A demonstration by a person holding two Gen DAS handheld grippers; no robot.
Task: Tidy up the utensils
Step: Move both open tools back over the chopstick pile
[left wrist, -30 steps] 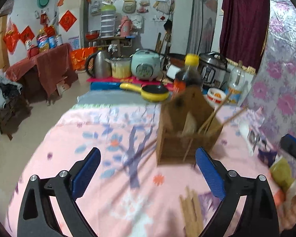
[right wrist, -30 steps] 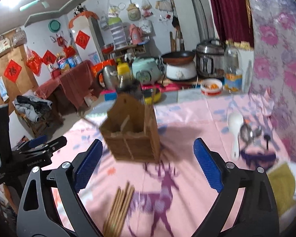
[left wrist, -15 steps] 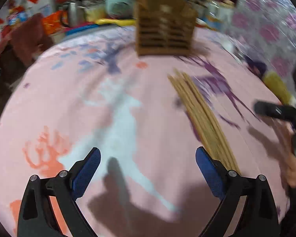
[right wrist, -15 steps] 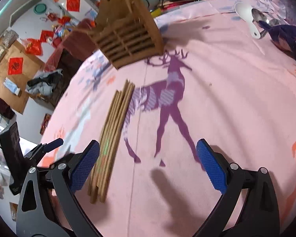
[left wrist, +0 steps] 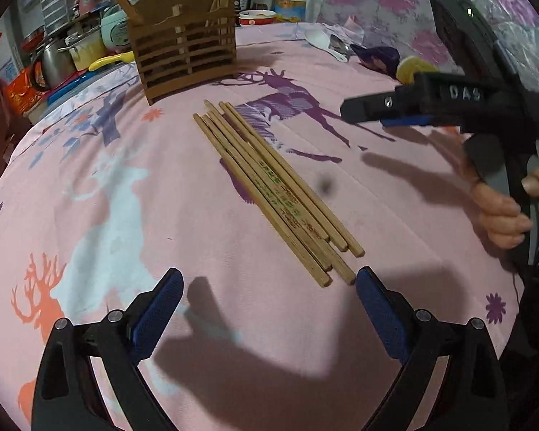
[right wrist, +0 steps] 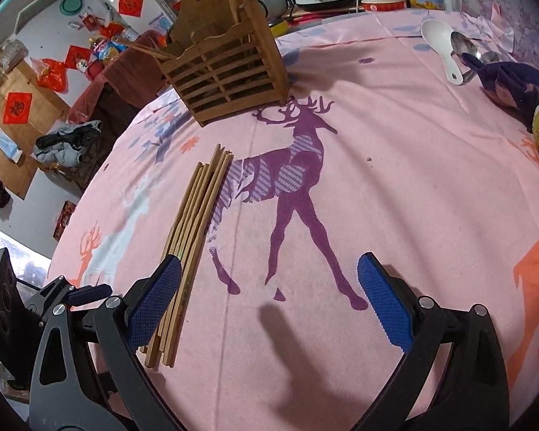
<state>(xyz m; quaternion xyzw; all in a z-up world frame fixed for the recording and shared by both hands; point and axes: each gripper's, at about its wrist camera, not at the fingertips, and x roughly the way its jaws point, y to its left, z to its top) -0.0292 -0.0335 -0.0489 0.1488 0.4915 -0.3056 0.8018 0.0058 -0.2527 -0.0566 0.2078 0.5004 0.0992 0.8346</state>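
Pink deer-print tablecloth [left wrist: 125, 186] fills both views, its far edge lost behind kitchen clutter. The wooden holder [left wrist: 187, 50] stands at the far side, what's inside hard to make out through the slats. The chopsticks [left wrist: 273, 186] lie bundled on the cloth; my left claw [left wrist: 267, 314] is spread wide and empty, their near ends just ahead between its fingers. My right claw [right wrist: 269, 305] gapes empty too, its left finger hiding part of the bundle.

Six loose wooden chopsticks [left wrist: 275, 188] lie bundled mid-counter; one slatted wooden holder [left wrist: 185, 41] stands far; one white spoon [right wrist: 440, 45] and one metal spoon [right wrist: 463, 45] lie far right.
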